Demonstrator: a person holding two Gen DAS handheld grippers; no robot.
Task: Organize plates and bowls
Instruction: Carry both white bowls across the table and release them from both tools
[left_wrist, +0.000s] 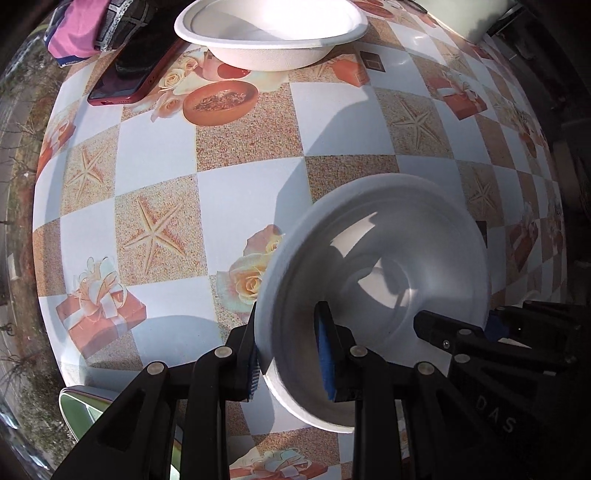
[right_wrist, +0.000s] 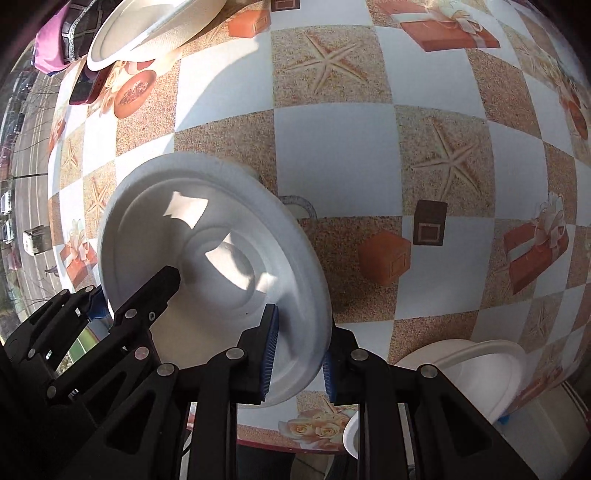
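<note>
Nearest: left gripper (left_wrist: 291, 360), black with blue pads, pinching the rim of a white paper bowl (left_wrist: 373, 295), one finger outside the wall and one inside. The same bowl, tilted on edge above the table, is pinched at its opposite rim by the right gripper (right_wrist: 297, 356), again one pad inside and one outside. Beneath: a table (left_wrist: 159, 155) covered in a checked cloth printed with starfish, roses and gift boxes. At the near table edge in the right wrist view: a second white bowl (right_wrist: 484, 373), with another white rim partly visible beside it. Farther off: a third white bowl (left_wrist: 271, 31) standing upright on the cloth, a red-cased phone (left_wrist: 129, 77) just beside it, and pink fabric (left_wrist: 75, 27) at the far corner.
</note>
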